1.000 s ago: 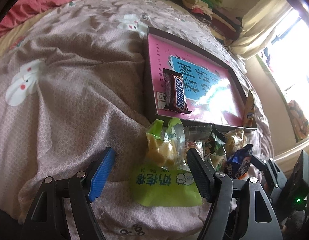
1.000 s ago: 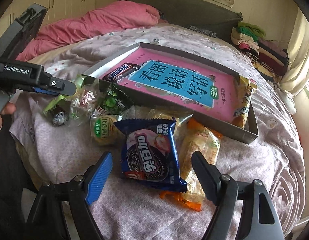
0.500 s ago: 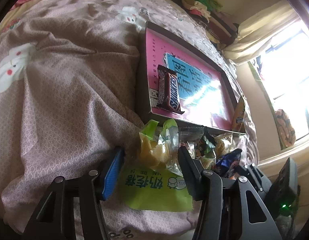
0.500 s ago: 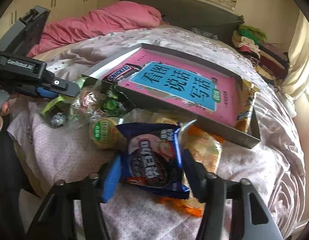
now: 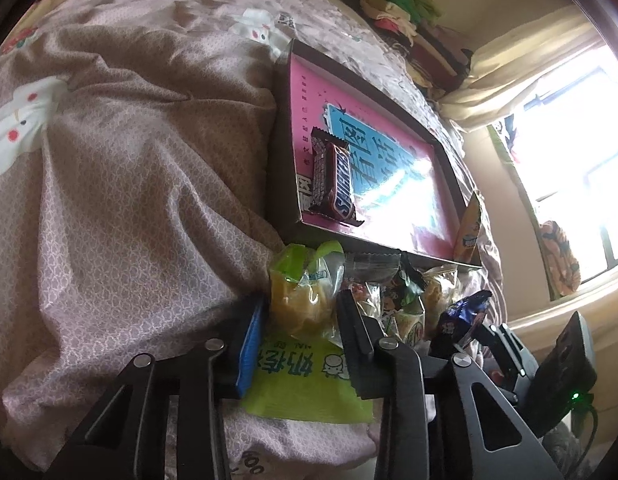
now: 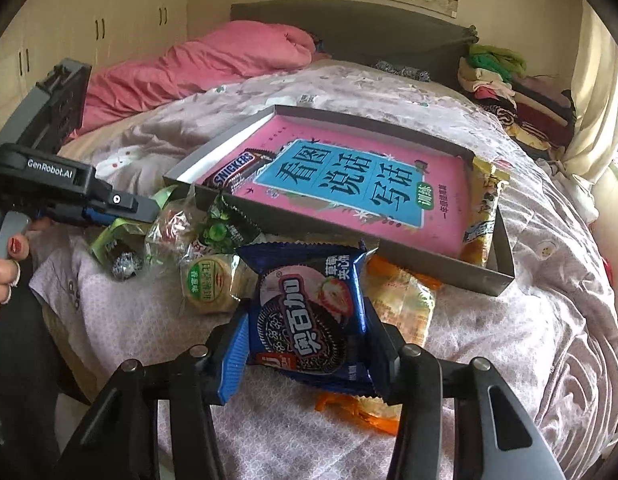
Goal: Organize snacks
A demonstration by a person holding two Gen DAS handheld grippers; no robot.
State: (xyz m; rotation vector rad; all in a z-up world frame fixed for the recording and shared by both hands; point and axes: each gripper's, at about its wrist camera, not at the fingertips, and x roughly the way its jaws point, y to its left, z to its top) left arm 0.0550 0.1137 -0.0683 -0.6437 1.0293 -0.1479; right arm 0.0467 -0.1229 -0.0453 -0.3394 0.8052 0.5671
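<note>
Left gripper: its two fingers are closed in on the clear bag with the green top and yellow cake inside, one on each side.
Right gripper: its fingers are pressed to both sides of the dark blue cookie packet with a strawberry picture, so the packet is held.
Where the snacks are: both are on the pale purple patterned bed cover, in a pile of small snacks just in front of the flat grey tray with a pink book cover inside.
Already put away: a brown Snickers bar is lying inside the tray, near its left end. A yellow packet is leaning at the tray's right end.
How the cake bag will feel: it is judged to be light and very soft. The cake could be squashed if it is squeezed hard (the plastic looks slippery too). It is best held at the fat middle, where it is held now.
How the cookie packet will feel: light and puffy, with crinkly foil. The cookies inside can likely be cracked, so a gentle hold across the middle is best.
Other things near: a flat green packet with white writing is lying under the left gripper.
</note>
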